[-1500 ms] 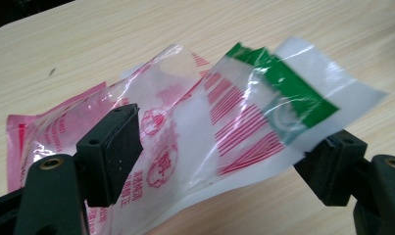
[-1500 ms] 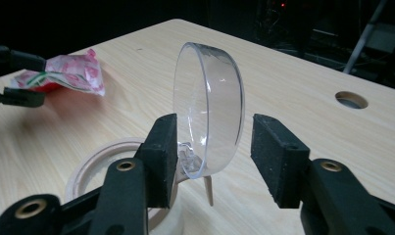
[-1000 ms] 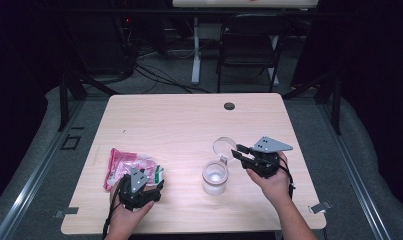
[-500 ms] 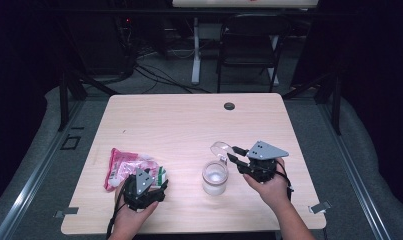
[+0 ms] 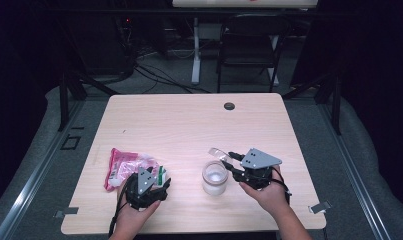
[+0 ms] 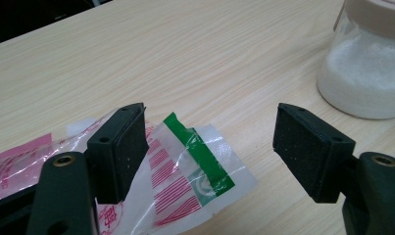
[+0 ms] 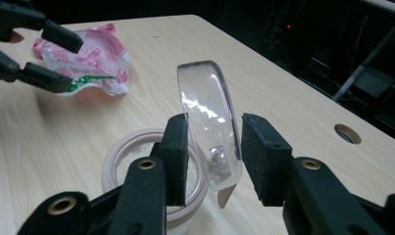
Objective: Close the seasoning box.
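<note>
Clear lid [image 7: 207, 120] is sitting between your right gripper's [image 7: 212, 156] just-opening jaws; left gripper [image 6: 209, 147], spread, is nearing bag [image 6: 185, 176]: grip next.

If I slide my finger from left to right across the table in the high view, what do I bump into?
Pink snack bag → left gripper → glass jar of white powder → clear lid → right gripper.

Bright, evenly lit tabletop against dim, murky surroundings.
</note>
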The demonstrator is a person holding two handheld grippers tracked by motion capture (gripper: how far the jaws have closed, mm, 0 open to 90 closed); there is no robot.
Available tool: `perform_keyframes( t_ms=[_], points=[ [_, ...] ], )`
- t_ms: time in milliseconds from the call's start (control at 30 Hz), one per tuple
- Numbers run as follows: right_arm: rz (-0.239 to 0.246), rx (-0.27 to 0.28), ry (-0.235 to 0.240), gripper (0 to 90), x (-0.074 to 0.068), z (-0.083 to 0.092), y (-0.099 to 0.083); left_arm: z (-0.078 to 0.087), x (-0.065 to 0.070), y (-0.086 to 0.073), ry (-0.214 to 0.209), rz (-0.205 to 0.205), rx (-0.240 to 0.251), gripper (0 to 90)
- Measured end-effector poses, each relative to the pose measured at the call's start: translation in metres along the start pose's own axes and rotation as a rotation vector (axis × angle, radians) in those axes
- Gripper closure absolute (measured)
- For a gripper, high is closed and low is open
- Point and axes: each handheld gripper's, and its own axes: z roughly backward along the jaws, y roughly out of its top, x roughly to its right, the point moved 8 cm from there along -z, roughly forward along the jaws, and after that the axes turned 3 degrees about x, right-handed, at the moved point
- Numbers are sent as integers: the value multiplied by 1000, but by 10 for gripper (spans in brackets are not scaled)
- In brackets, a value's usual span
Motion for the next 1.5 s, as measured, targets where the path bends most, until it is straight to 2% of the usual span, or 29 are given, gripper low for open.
perform_keyframes(
  t_ms=[333,567,833,967,1500],
  points=[
    [28,-25,22,578,-9,-2,-4,-3,-1,1,-2,-5,0,280],
    [28,-25,54,537,-14,-1,-4,-3,-4,1,11,11,-4,280],
    [5,-35,138,392,-22,-7,-7,-1,-5,0,8,15,0,272],
    [-2,-39,163,376,-25,-10,-8,0,-6,-1,11,14,-2,269],
    [-37,-17,127,389,-16,-8,-5,4,-8,0,20,21,7,271]
  ],
)
